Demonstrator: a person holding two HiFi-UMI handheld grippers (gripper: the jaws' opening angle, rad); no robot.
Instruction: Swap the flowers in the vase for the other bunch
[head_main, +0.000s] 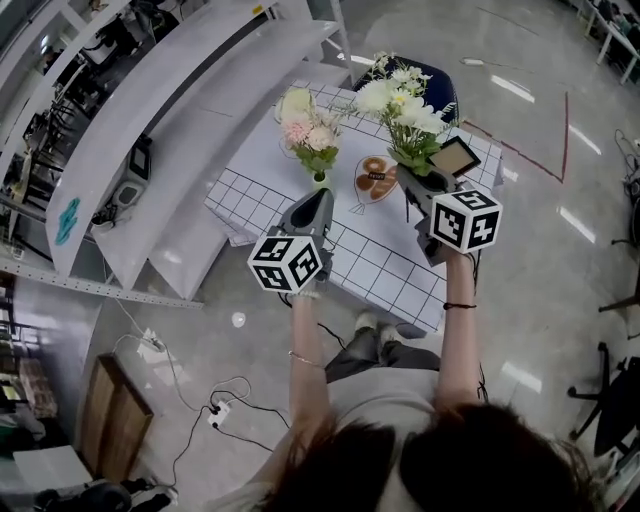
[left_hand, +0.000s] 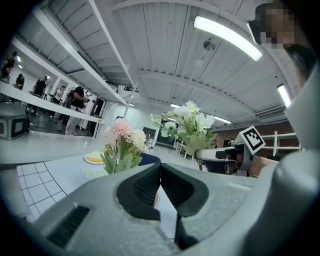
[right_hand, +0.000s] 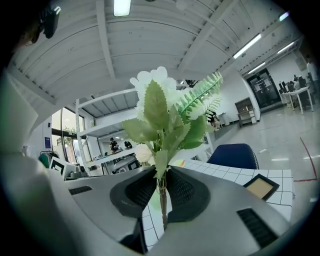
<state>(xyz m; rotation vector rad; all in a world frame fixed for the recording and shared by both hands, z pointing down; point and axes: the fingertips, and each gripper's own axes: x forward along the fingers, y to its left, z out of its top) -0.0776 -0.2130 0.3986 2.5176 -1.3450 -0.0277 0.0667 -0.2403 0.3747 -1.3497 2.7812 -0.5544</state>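
Left claw (left_hand: 160, 169): ribbed black pads (left_hand: 142, 187) clenched, empty | right claw (right_hand: 161, 175): grasping thin green stem of white bunch (right_hand: 157, 107), serrated leaves above

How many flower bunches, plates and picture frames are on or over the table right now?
Flower bunches: 2 (pink bunch, white bunch)
Plate: 1
Picture frame: 1
Total: 4

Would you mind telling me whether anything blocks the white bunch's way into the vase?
Yes. The pink bunch appears to fill the vase ahead of the shut left gripper, so the white bunch clamped in the right gripper has no free opening.
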